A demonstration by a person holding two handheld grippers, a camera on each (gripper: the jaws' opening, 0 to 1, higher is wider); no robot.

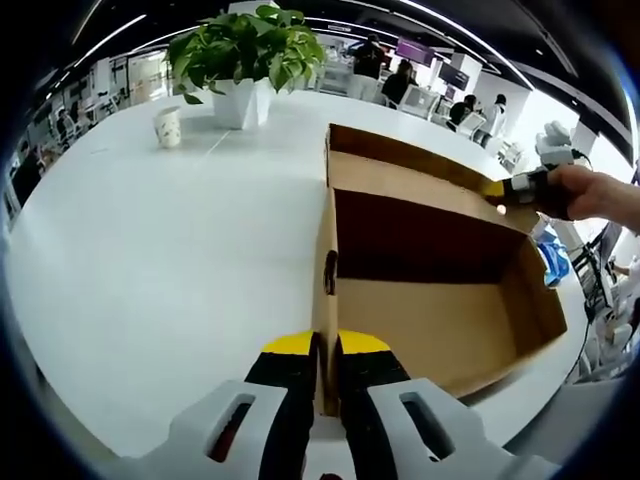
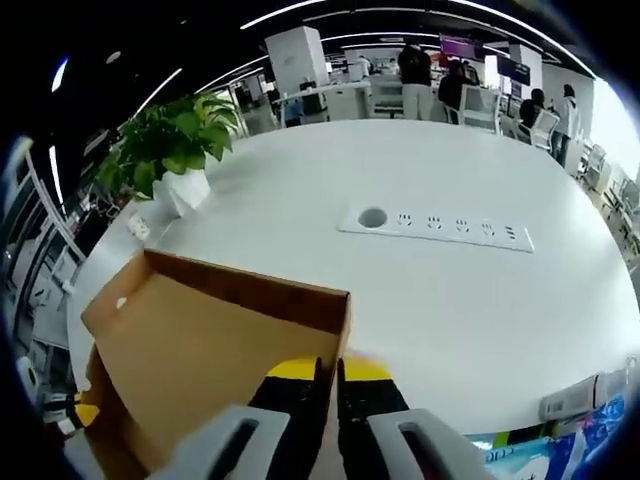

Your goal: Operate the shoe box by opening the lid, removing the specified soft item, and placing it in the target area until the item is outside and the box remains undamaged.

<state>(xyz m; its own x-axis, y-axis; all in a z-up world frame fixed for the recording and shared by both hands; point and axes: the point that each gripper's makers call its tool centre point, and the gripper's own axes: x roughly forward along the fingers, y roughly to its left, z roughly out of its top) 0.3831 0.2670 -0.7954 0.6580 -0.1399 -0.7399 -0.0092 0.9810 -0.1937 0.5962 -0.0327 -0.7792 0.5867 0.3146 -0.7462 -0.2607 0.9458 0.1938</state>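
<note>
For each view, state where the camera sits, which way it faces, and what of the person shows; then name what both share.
Left gripper view: rides the left gripper, jaws shut on the near wall of the open brown cardboard shoe box; the person's hand holds the right gripper at the far rim.
Right gripper view: rides the right gripper, shut on the box's rim, facing the white power strip.
Shared: box, white table, potted green plant.

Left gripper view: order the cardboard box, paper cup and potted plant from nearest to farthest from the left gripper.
1. Cardboard box: its wall is between the left gripper jaws.
2. Paper cup: far left on the table.
3. Potted plant: just beyond the cup, farthest.
</note>
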